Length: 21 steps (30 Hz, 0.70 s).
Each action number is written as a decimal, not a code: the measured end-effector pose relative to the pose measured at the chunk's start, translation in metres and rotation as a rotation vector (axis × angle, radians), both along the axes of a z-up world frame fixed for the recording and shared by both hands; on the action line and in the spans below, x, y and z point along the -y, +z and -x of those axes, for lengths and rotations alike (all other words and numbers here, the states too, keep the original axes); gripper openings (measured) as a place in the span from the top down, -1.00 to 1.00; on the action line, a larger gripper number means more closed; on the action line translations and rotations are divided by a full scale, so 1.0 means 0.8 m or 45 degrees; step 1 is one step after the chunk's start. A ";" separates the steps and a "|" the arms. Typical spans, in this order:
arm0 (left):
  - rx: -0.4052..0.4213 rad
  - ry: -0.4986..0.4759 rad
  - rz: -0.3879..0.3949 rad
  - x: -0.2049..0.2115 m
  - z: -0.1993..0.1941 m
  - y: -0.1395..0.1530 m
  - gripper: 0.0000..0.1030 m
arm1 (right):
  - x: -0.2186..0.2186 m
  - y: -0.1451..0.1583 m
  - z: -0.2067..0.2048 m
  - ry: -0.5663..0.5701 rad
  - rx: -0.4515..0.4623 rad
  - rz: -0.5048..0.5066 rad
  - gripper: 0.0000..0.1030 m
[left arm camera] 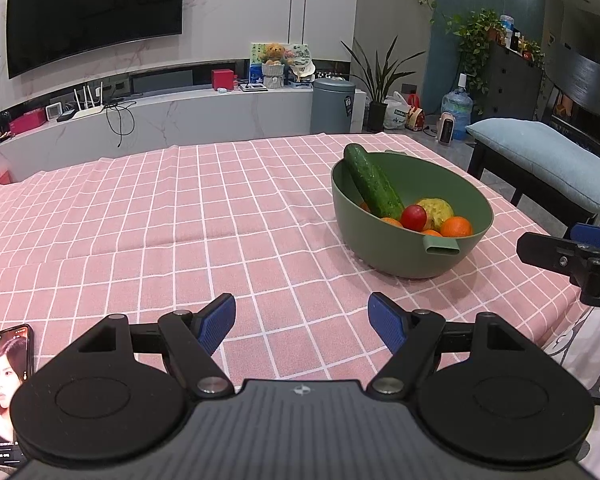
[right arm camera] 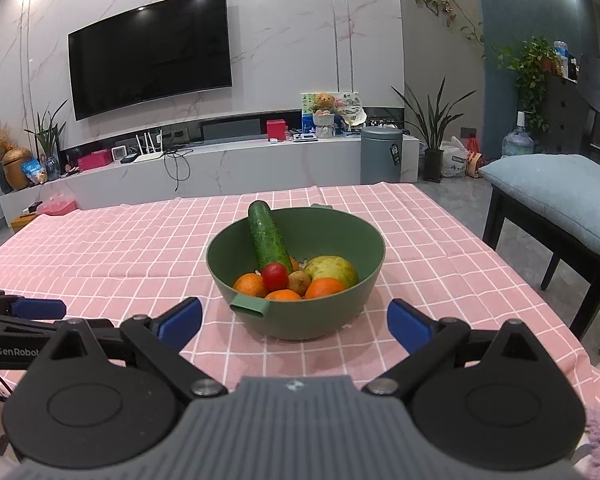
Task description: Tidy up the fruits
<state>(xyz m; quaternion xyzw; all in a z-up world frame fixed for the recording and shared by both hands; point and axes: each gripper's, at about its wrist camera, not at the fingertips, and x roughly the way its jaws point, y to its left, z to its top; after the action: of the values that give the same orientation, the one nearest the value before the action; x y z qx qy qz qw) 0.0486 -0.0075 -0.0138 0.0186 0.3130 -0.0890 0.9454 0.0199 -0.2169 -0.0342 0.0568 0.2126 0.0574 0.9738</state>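
Observation:
A green bowl stands on the pink checked tablecloth. In it lie a cucumber leaning on the rim, a red tomato, several oranges, a yellow-green fruit and a small brown kiwi. My right gripper is open and empty, just in front of the bowl. My left gripper is open and empty over bare cloth, left of the bowl. The cucumber and tomato show there too.
A phone with a lit screen lies at the table's near left corner. A dark bench with a blue cushion stands right of the table. A TV console is beyond the far edge.

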 end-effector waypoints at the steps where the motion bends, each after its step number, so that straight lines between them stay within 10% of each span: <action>1: 0.000 0.000 0.000 0.000 0.000 0.000 -0.72 | -0.001 0.000 0.001 0.000 0.001 0.002 -0.85; 21: 0.002 0.000 -0.002 -0.001 0.000 0.000 -0.72 | -0.004 0.001 0.001 0.007 0.008 0.023 -0.85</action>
<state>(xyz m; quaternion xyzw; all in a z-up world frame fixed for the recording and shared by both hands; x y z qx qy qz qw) 0.0487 -0.0071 -0.0135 0.0196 0.3125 -0.0887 0.9456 0.0192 -0.2136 -0.0332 0.0472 0.2101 0.0584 0.9748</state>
